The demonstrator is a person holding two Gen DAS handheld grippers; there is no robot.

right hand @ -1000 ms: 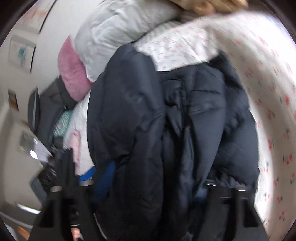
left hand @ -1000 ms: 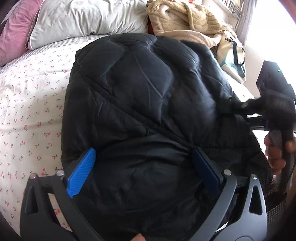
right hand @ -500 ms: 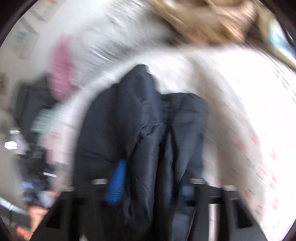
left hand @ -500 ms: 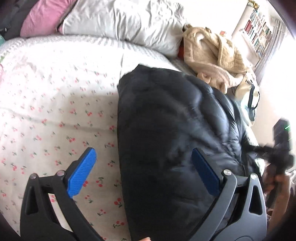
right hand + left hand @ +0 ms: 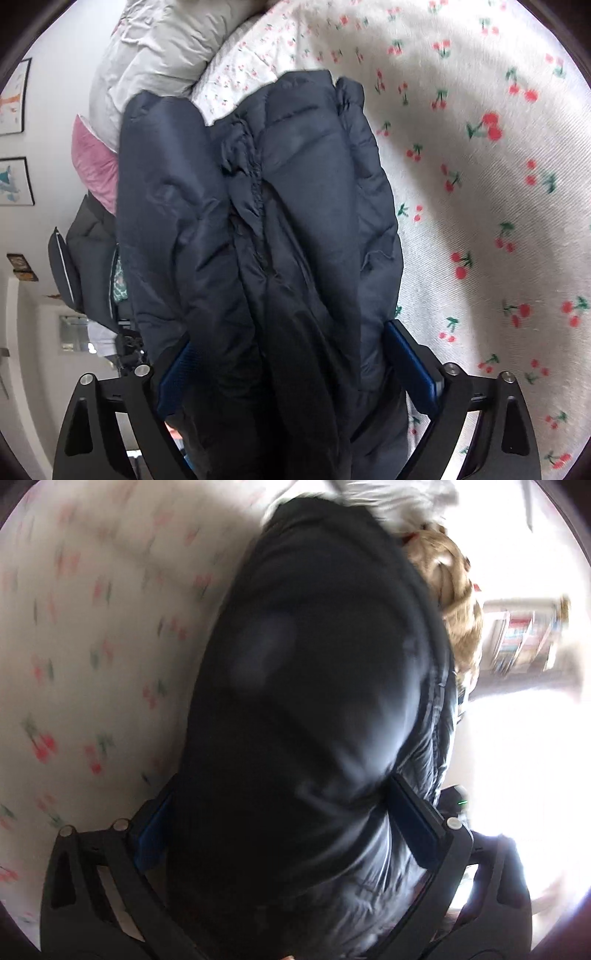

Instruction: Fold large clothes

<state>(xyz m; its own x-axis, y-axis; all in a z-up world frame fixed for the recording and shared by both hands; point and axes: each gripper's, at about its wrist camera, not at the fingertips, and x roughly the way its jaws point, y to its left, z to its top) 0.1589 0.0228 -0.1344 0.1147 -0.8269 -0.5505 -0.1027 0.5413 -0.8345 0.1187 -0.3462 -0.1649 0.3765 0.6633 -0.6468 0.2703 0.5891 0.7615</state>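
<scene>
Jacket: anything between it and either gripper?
Nothing visible. The jacket fills the gap between the blue pads of the right gripper and likewise of the left gripper. The cherry-print bedsheet lies behind it.

The jacket (image 5: 280, 206) lies on the bedsheet (image 5: 480, 184), pillows (image 5: 147, 55) behind it at the bed's head.
</scene>
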